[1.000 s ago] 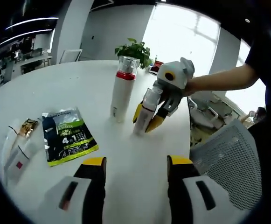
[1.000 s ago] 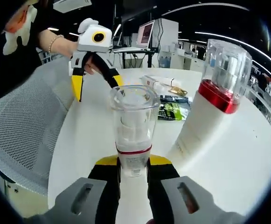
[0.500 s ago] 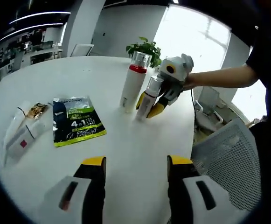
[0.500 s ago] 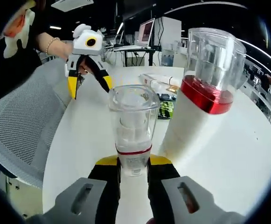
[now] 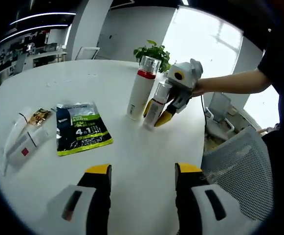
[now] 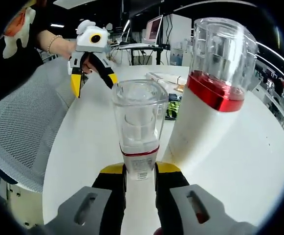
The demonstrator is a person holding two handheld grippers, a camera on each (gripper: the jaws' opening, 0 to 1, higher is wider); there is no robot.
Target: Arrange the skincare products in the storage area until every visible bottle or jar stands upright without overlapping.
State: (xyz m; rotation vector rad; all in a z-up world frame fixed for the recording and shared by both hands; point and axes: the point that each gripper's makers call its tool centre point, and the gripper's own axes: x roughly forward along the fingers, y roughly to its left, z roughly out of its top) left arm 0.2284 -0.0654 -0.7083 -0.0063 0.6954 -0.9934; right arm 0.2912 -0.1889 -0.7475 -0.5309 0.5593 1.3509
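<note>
small bottle (image 6: 139, 128) nearer tall bottle (image 6: 207, 103)

White-bodied claw (image 6: 139, 172), black jaws, yellow tips; dark short sleeve (image 5: 273, 54).

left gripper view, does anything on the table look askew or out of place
The small bottle held in the right hand-held gripper leans toward the upright tall white bottle. The green sachet and clear packets lie flat, apart from them. Nothing spilled.
</note>
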